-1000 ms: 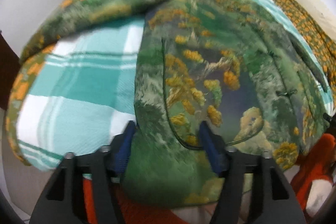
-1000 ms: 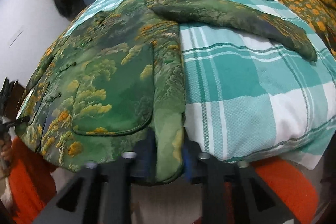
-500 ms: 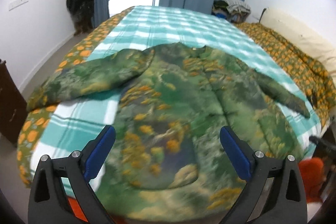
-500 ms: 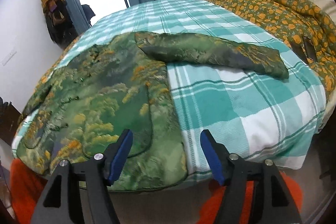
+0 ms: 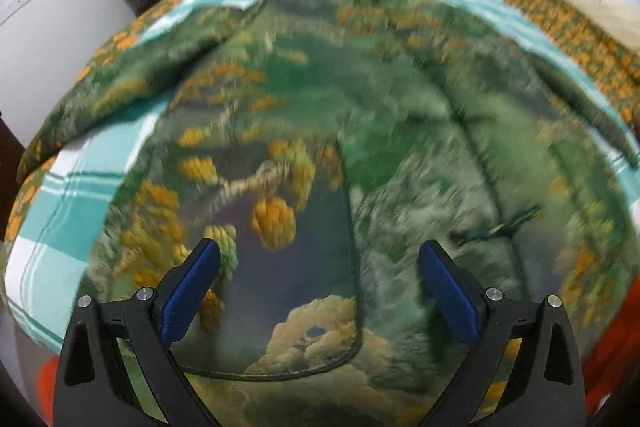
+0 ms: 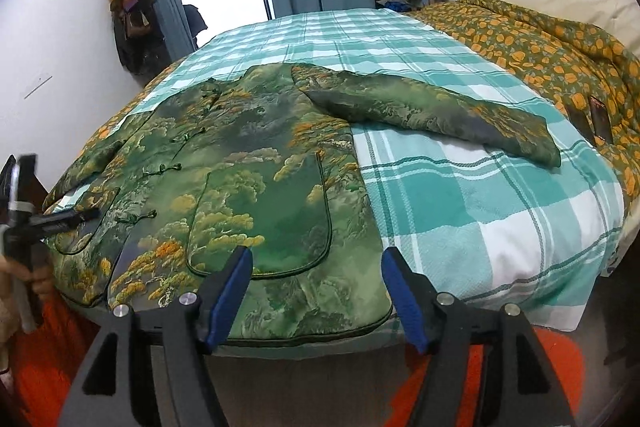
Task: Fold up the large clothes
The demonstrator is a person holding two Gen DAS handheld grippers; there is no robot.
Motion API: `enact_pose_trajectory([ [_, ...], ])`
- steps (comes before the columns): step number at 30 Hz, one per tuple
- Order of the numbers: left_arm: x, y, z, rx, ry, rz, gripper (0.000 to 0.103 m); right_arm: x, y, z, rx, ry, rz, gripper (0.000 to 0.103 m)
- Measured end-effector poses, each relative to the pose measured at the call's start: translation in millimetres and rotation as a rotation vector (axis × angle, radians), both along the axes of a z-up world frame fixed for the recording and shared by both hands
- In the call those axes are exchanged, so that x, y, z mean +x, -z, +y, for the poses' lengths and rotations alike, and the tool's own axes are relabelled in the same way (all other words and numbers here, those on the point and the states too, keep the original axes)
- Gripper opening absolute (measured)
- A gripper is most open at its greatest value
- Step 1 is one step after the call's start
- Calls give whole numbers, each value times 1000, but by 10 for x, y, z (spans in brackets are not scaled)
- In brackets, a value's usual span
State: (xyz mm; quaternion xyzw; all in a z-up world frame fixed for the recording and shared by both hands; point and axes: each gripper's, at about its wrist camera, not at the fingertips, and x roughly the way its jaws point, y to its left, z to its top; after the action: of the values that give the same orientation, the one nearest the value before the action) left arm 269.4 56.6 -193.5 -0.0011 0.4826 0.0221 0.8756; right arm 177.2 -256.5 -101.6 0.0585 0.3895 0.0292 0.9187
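Observation:
A large green padded jacket [image 6: 256, 167] with a yellow landscape print lies spread flat on the bed, front up, frog buttons closed, both sleeves stretched out sideways. Its right sleeve [image 6: 432, 111] lies across the teal checked sheet. My right gripper [image 6: 316, 267] is open and empty, just off the jacket's hem at the bed's near edge. My left gripper [image 5: 318, 259] is open and empty, close above the jacket's left pocket [image 5: 280, 267]; that view is blurred. The left gripper also shows at the left edge of the right wrist view [image 6: 24, 211].
The bed has a teal checked sheet [image 6: 480, 211] and an orange-flowered quilt [image 6: 552, 55] along its right side. A phone [image 6: 598, 121] lies on the quilt. Clothes hang on the wall at back left [image 6: 132, 23]. Orange fabric [image 6: 476, 375] is below the bed edge.
Both grippers let go of the jacket's hem, opened and pulled back. The left gripper has since moved down close over the left pocket area.

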Motion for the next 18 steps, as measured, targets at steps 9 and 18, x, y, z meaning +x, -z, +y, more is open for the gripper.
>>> enact_pose_trajectory([
  [9, -20, 127, -7, 28, 14, 12, 103, 34, 48, 5, 14, 8, 11, 68],
  [18, -39, 61, -87, 65, 40, 40, 102, 168, 93, -223, 103, 68, 25, 68],
])
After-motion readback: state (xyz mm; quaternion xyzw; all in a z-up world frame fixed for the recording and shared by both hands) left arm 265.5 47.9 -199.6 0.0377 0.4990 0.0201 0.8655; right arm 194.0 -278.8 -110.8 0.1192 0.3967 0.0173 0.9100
